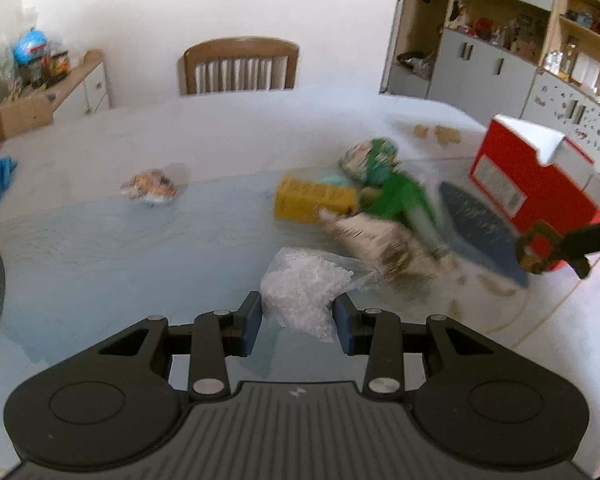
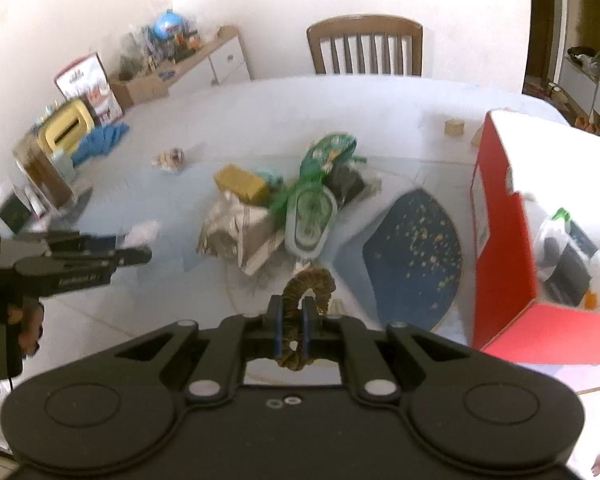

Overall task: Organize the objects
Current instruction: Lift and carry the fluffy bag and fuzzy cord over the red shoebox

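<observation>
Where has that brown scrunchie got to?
The brown scrunchie is pinched in the right tongs, near the bottom of the right wrist view, held above the table beside the red box.

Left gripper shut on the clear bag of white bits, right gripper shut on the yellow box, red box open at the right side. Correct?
One error: the right gripper is shut on a brown scrunchie, seen in the right wrist view; the yellow box lies in the pile. The left gripper does grip the clear bag, and the red box stands open on the right.
</observation>
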`<state>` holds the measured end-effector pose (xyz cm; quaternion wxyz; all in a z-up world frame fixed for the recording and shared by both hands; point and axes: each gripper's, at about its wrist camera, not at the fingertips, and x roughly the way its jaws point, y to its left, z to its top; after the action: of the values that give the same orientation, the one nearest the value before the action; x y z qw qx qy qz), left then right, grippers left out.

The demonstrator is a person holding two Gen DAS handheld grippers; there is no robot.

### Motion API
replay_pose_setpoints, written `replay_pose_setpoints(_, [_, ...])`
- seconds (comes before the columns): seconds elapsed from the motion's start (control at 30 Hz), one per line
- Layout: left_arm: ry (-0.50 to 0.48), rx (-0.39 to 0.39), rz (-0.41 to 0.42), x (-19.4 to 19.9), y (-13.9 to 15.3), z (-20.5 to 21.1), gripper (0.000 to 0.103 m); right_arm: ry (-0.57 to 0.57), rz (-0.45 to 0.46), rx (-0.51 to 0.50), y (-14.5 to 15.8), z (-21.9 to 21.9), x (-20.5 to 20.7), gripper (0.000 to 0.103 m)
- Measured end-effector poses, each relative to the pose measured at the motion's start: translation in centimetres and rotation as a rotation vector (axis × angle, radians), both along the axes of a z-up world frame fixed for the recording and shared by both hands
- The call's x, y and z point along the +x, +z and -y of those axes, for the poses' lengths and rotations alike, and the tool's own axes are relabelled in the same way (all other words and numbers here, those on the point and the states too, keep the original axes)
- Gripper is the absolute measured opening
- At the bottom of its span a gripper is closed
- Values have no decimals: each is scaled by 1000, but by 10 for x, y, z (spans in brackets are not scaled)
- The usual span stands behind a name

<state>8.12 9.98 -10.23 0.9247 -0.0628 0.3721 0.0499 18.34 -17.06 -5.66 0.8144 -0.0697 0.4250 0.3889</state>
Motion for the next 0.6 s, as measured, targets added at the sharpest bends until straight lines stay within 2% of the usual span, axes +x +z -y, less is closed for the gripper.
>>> replay_pose_setpoints(0.2, [-57,-3,45,7,38,35,37,-3,60,72,32,20,10,7])
replay_pose_setpoints(0.33, [-95,26,70,18,57,64,37,-22,110,103,49,42,24,7])
replay_pose_setpoints(0.6, [-174,32,95,62,79,129,37,-72,175,122,64,99,56,7])
